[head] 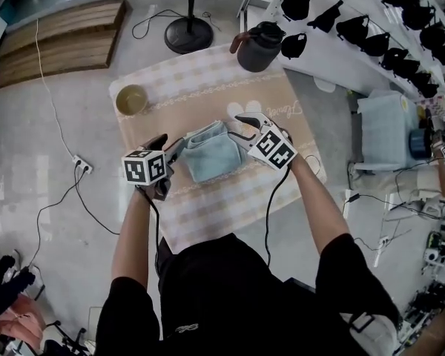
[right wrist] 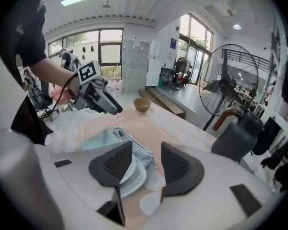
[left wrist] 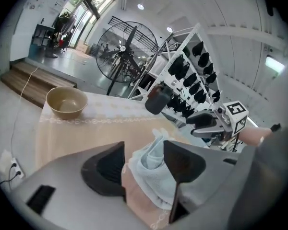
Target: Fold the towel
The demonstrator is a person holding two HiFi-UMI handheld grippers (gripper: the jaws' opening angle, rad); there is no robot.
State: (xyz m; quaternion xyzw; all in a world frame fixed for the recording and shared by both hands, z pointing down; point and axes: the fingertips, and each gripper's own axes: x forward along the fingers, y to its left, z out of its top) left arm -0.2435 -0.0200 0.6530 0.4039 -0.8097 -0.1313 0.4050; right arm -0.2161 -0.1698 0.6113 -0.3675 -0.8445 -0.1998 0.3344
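I'm working both tools over the table (head: 200,80) with its checked cloth, and the towel (head: 213,153) — pale blue, already bundled into a compact, thick packet — is lying near the middle of that cloth, right between my two grippers. The left gripper (head: 176,148) is standing with its jaws wide apart at the towel's left edge; in the left gripper view the cloth is bulging up in the gap, but neither pad is pressing on it. The right gripper (head: 242,127) is standing open as well, its jaws straddling the rounded folded corner on the towel's right side without pinching it. So I'm holding nothing on either side, and I'm reading this as the let-go at the end of a fold, with the folding well along. The packet is looking lumpy and its layers are not lining up at the near corner — so I'm judging that the next move calls for either pressing and squaring the edges or pinching one short end with both tools for a last fold-over, keeping low so the layers don't spring apart. The bowl (head: 132,100) and the dark jug (head: 259,47) are sitting well apart from the towel, out of my way.
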